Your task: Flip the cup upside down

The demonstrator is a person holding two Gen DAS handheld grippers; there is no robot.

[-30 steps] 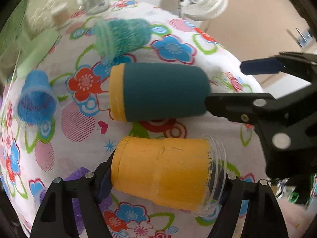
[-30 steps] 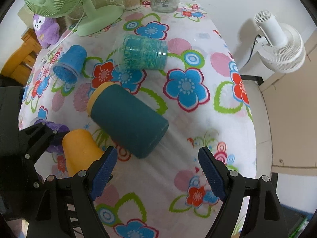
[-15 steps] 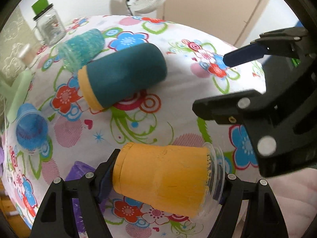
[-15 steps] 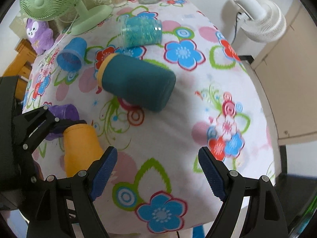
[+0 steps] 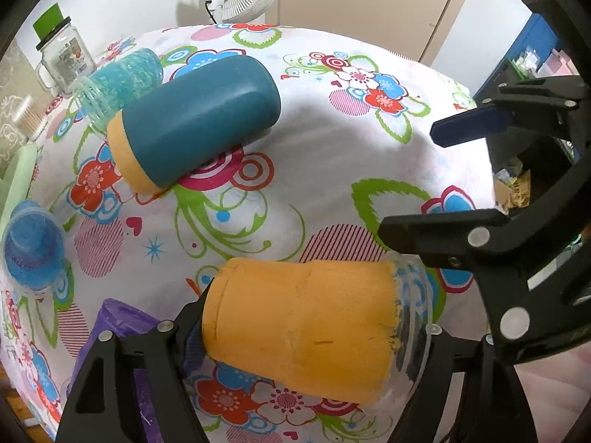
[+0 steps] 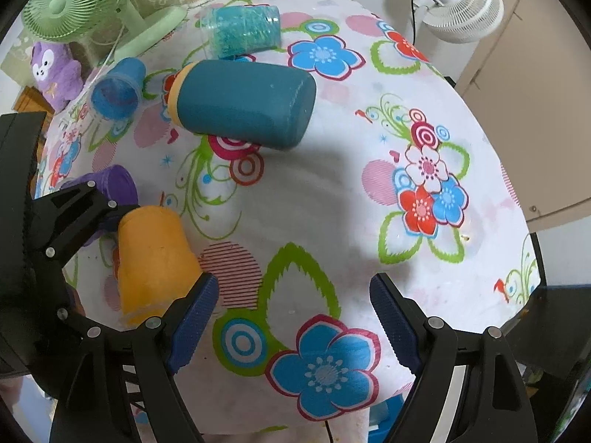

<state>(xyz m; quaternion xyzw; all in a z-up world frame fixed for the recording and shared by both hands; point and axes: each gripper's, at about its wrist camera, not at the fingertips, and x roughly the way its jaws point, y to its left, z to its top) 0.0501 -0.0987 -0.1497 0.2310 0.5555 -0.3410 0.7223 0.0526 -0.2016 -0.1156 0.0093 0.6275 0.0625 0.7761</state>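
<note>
My left gripper (image 5: 314, 336) is shut on an orange cup (image 5: 303, 328) and holds it sideways above the table, its clear rim to the right. The same cup (image 6: 153, 262) shows in the right wrist view at lower left, held by the left gripper's black fingers (image 6: 70, 217). My right gripper (image 6: 291, 317) is open and empty over the floral tablecloth (image 6: 369, 221); it also shows in the left wrist view (image 5: 436, 181) at the right, just beside the cup's rim.
A large teal cup with an orange rim (image 6: 243, 105) lies on its side mid-table. A glittery teal cup (image 6: 240, 31), a blue cup (image 6: 118, 90) and a purple cup (image 6: 110, 184) lie around it. A green fan (image 6: 77, 3), a glass jar (image 5: 62, 55) and a white fan (image 6: 458, 3) stand at the far edges.
The left gripper has carried the orange cup back toward the near edge, away from the big teal cup. The right gripper has drawn back too and stayed open.
</note>
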